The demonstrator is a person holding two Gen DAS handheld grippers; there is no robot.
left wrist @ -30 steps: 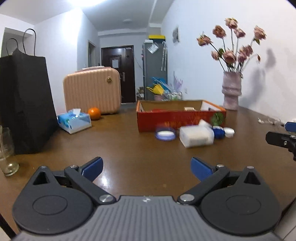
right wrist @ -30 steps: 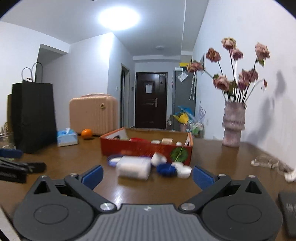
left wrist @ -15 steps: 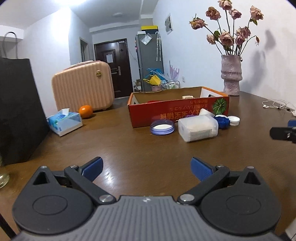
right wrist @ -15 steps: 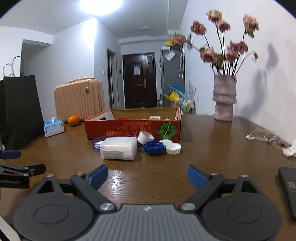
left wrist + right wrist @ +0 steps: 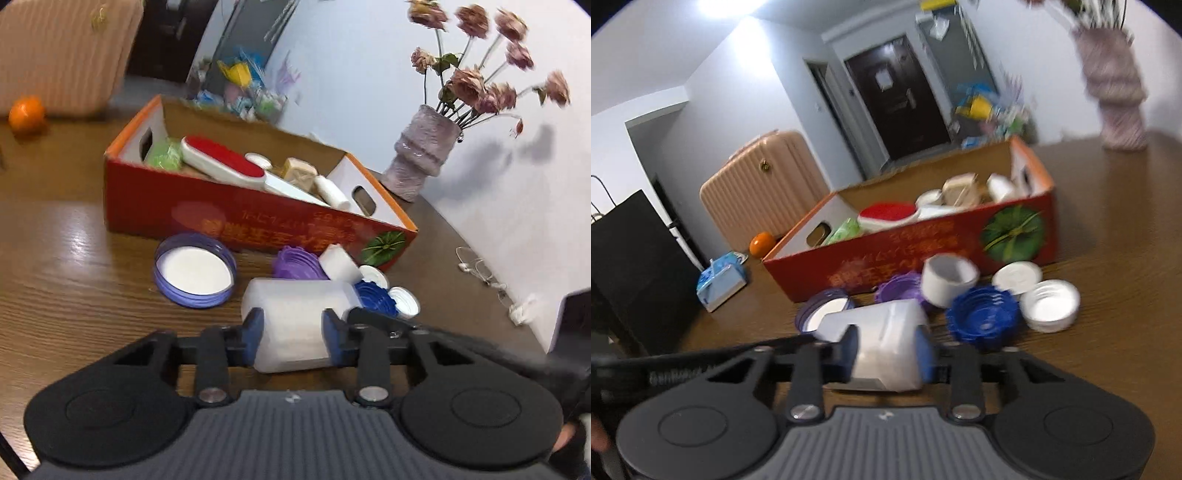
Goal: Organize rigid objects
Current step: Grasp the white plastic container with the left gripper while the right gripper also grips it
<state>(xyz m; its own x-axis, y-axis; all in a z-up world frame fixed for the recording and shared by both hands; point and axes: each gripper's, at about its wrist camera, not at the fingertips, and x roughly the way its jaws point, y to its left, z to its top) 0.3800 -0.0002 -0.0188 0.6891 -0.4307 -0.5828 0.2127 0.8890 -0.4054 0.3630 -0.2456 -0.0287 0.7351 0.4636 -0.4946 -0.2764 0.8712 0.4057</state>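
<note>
We see a brown wood-grain table bearing, toward its far side, a long red-and-orange cardboard box with cut-out handholds; in it lie a red-and-white brush, a green packet and several pale small items that we cannot identify. Beyond the box, against the wall, stands a ribbed mauve vase of dried pink roses; behind the table's far left edge stands a peach ribbed suitcase, with an orange fruit and a blue tissue pack before it.

In front of the box lies a translucent white rectangular plastic container on its side. Both tools meet on it: the left gripper has just been closing and its blue pads sit against the container's two flanks, and the right gripper has likewise just been closing, its pads pinching the same container from the other end.

Around the container lie a wide purple lid with a white inner face, a purple ribbed cap, a white cylindrical cap, a dark-blue ribbed cap and two small white caps, all close together just before the box's front wall.
</note>
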